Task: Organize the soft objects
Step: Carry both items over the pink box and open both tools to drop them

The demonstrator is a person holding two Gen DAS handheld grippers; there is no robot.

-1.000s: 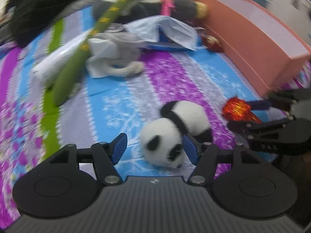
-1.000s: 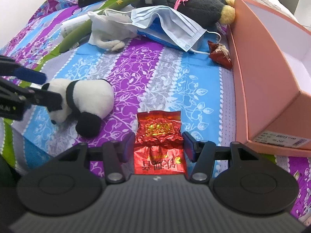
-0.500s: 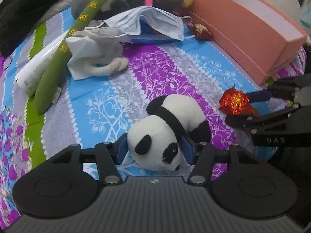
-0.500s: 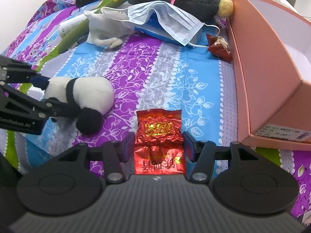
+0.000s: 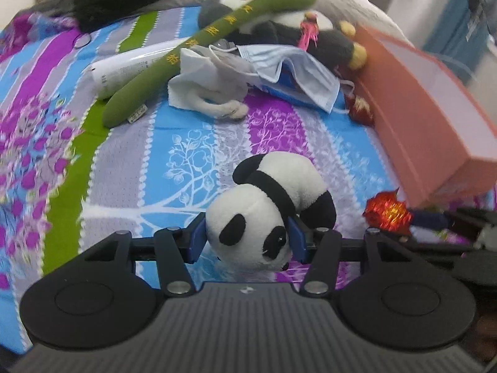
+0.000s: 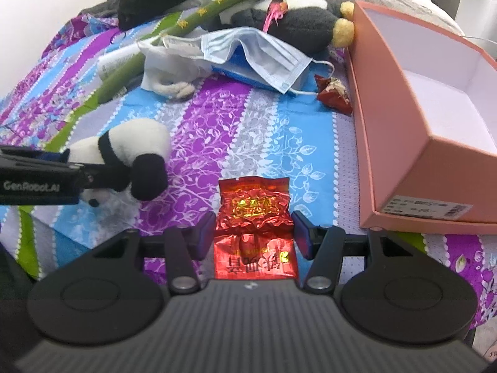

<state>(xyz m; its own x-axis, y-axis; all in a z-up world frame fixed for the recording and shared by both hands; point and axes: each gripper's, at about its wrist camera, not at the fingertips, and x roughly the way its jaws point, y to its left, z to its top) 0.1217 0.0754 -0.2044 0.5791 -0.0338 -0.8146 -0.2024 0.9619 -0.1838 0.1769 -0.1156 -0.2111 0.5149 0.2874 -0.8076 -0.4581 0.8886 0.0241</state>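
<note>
Both claws grip something on the bed. Left claw pinches the panda plush (by its head); right claw clamps the red foil packet.

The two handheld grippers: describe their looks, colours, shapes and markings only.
The left gripper and the right gripper look alike: matte black, ribbed dark grey housing, two round black discs at the sides, silver pivot screws, angular black link arms. The fingers carry blue pads. White "GenRobot.AI" lettering marks the left gripper's side. No cables or sleeves show.
</note>
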